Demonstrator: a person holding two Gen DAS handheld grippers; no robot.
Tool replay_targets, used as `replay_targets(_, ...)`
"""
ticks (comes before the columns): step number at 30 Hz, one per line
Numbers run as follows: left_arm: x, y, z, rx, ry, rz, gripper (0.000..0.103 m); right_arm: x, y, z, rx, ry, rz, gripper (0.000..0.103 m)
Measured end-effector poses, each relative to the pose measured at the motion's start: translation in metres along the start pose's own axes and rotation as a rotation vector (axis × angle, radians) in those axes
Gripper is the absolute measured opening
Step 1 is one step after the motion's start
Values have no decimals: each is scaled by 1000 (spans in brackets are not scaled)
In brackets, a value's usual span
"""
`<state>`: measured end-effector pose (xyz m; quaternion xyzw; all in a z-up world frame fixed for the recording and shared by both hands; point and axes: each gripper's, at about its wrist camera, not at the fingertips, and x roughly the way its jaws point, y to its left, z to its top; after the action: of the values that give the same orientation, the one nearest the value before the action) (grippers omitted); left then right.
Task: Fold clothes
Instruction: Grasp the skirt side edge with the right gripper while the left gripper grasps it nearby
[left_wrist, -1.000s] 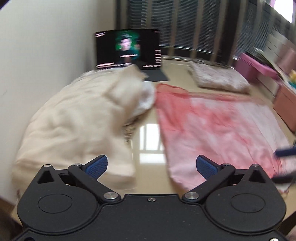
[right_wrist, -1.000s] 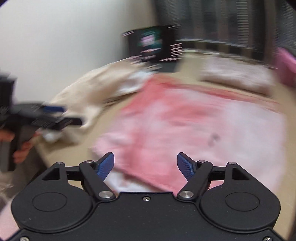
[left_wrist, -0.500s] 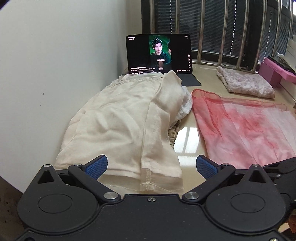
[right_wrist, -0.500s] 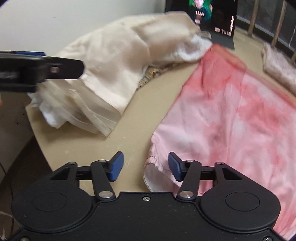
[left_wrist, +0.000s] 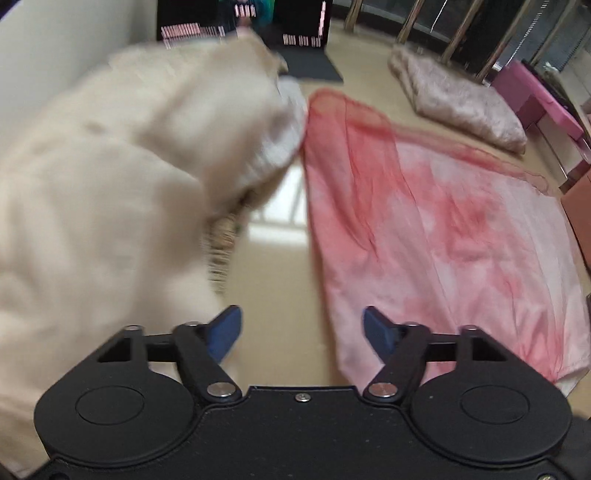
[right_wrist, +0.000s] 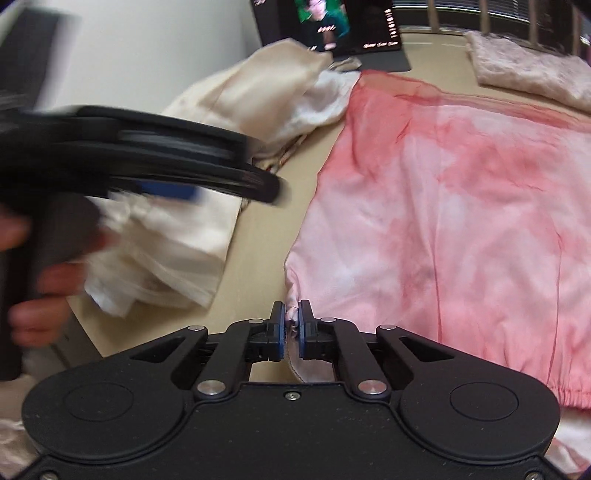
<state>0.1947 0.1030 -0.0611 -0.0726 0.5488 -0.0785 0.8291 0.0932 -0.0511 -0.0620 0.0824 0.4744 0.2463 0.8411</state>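
Left wrist view: left gripper closing on bare table, nothing between its jaws, just left of the pink garment. Right wrist view: right gripper closing, pinching that garment's near-left corner. Left, blurred, probably needs its own edge before lifting.

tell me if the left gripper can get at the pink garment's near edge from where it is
Probably yes: the left gripper, jaws closing on nothing, hangs over bare table beside the pink garment, with nothing between.
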Motion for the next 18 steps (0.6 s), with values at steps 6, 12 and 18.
replay_targets(6, 35, -12, 36, -54, -36, -8, 47, -20, -12, 1, 62, -83, 45, 6)
replay_targets(12, 55, -23, 66, -90, -73, 8, 16, -36, -29, -1, 144, -148, 89, 6)
replay_targets(18, 62, -11, 82, -239, -111, -61, 16, -39, -43, -3, 199, -148, 134, 6)
